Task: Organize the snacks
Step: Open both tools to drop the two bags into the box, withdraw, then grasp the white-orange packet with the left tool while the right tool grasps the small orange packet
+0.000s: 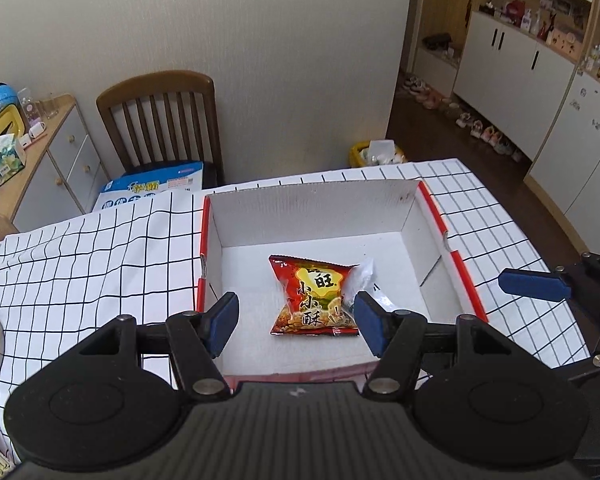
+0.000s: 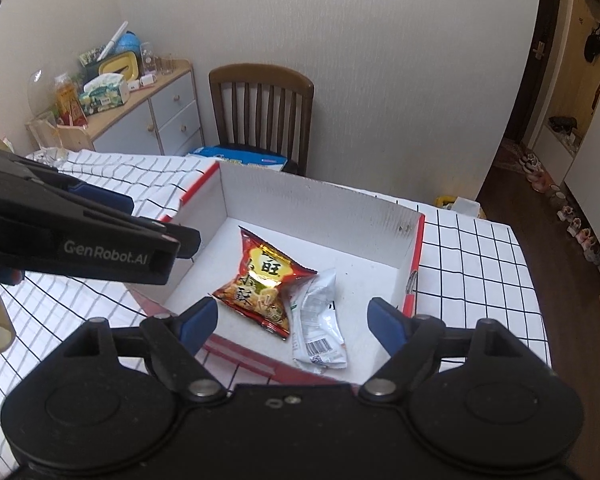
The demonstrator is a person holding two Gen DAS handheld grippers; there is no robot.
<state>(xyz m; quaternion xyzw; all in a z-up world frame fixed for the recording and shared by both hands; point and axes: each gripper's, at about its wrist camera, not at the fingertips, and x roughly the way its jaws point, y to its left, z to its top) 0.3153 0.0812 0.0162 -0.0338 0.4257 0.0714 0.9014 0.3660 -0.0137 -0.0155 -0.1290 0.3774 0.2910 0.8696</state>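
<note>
A red snack bag (image 1: 312, 296) lies inside a white cardboard box (image 1: 312, 212) with red edges, with a silver-white snack packet (image 1: 364, 276) beside it on the right. Both show in the right wrist view: the red bag (image 2: 262, 282) and the silver packet (image 2: 318, 320) in the box (image 2: 320, 208). My left gripper (image 1: 296, 320) is open and empty, above the box's near edge. My right gripper (image 2: 292, 320) is open and empty, above the box's near right part. The right gripper also shows at the right in the left wrist view (image 1: 536, 286); the left gripper's side (image 2: 100, 240) shows in the right wrist view.
The box stands on a table with a black-and-white grid cloth (image 1: 100, 264). A wooden chair (image 1: 168, 120) with a blue-and-white package (image 1: 152, 192) stands behind the table. A cluttered sideboard (image 2: 140, 96) is at the left. Shoes line the floor by white cabinets (image 1: 512, 68).
</note>
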